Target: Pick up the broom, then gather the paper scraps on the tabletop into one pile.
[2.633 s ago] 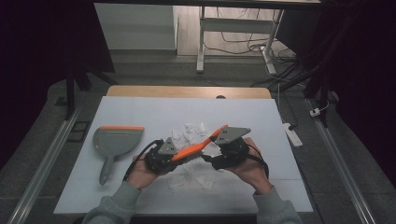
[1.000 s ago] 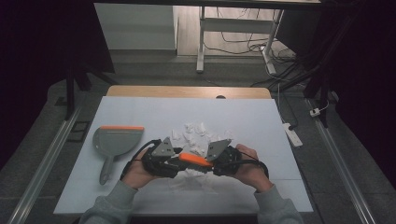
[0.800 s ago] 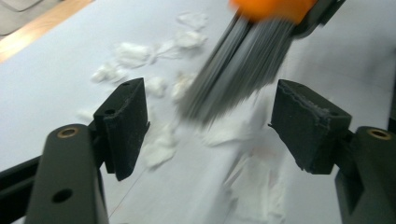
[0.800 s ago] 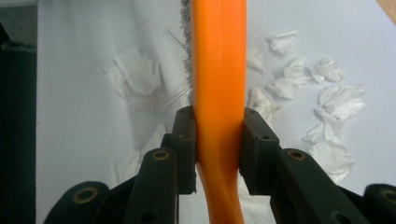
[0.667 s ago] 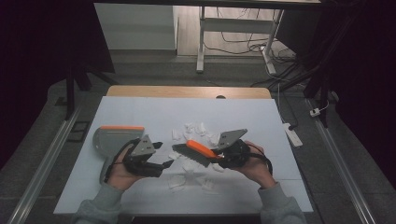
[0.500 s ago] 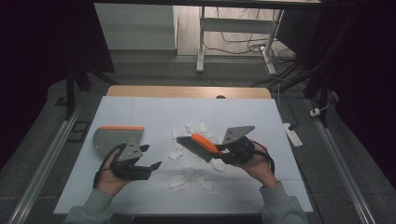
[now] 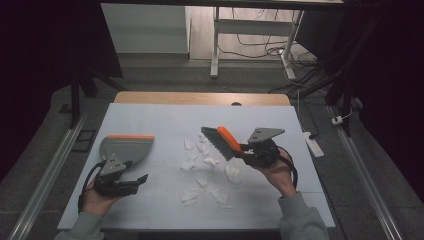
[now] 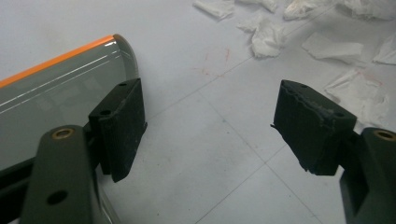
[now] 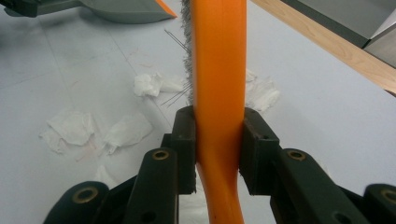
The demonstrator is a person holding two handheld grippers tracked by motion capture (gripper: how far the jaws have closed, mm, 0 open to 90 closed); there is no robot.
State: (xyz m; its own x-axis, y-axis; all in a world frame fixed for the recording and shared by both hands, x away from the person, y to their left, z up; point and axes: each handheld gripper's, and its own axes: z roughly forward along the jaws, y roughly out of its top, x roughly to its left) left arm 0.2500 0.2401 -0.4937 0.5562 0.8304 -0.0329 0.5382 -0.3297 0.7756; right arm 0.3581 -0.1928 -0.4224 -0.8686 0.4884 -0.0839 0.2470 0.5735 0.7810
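Right tongs [image 7: 243, 153] raised, clamping brush [image 7: 222, 141]

Plastic, crumpled paper and a matt table top

A glossy orange plastic brush handle [image 9: 219, 70] with fine grey bristles is seen; the grey plastic dustpan [image 8: 56, 88] with an orange lip is smooth and shiny. Soft, crumpled white tissue paper scraps [image 7: 207, 162] lie creased. The pale blue-white table surface [image 7: 165, 120] looks matt, edged far by bare light wood [image 7: 200, 98]. The black jaw pads look rough and worn.

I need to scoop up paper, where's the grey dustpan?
In the high view, the grey orange-edged dustpan lies at table left, just beyond the open left tongs.
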